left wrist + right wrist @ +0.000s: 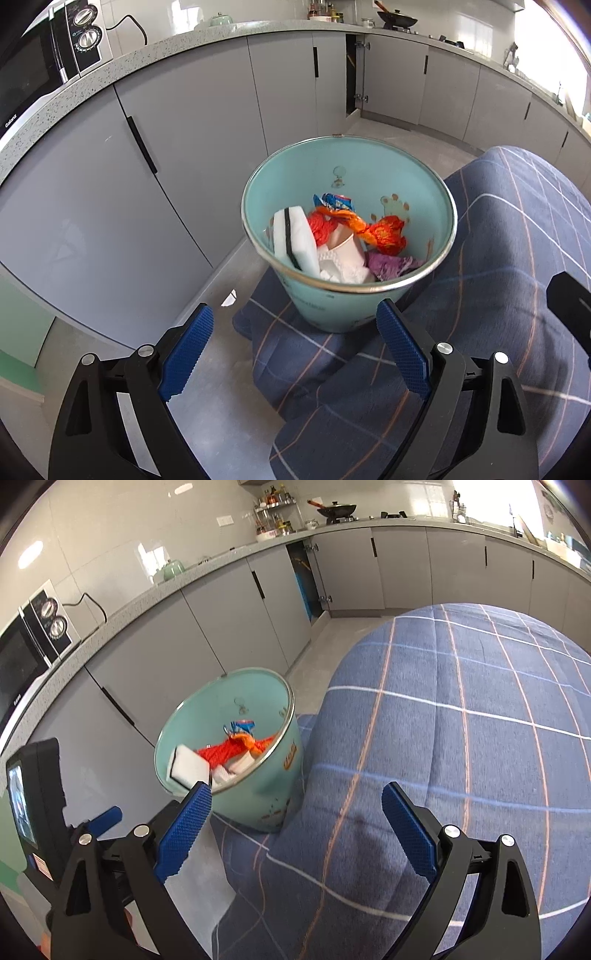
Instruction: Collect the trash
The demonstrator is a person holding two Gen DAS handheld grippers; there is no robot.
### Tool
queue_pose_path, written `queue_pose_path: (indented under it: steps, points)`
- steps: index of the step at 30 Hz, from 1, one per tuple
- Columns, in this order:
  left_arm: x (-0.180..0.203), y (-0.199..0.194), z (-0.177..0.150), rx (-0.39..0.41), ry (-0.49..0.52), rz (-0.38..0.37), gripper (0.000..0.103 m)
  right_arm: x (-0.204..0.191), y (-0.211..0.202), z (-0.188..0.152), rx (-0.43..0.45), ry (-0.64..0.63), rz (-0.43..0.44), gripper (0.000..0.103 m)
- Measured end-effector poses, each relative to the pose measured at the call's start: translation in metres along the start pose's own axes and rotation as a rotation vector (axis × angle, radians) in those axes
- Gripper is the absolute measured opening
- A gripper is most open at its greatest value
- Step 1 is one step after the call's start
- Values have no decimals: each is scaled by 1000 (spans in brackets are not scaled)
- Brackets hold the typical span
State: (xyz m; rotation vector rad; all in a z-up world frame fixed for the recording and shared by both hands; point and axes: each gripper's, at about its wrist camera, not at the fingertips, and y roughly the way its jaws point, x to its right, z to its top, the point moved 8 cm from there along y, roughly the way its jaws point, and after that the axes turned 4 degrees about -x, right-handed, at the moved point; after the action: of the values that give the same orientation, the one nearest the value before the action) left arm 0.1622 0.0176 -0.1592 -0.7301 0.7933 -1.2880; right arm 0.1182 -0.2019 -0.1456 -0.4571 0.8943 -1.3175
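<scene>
The teal bin (369, 310) stands on the near left edge of a blue checked cloth (498, 258), just beside the grey cabinets (184, 129). Inside lie a white sponge (293, 236), an orange wrapper (384, 234), a purple scrap (389, 266) and white paper (343, 264). The left gripper (295, 325) hangs before the bin, jaws released and empty. The right gripper (297, 801), over the cloth at the bin's right, has jaws wide apart, with nothing between them.
</scene>
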Motion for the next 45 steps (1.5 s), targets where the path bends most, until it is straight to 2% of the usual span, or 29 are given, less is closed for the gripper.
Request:
queue_pose_path:
  steps: [16,28,45]
  points:
    - [-10,4,-29,-47,8,8,89,4,6,-29,-66,-16,-25,92]
    - [-22,-4,-48,-41,-15,-27,89,-3,-5,-41,-62,-50,-23,92]
    - [-29,-32,-85,-44,16,-51,89,-23,-34,-72,-60,-126,-27,93]
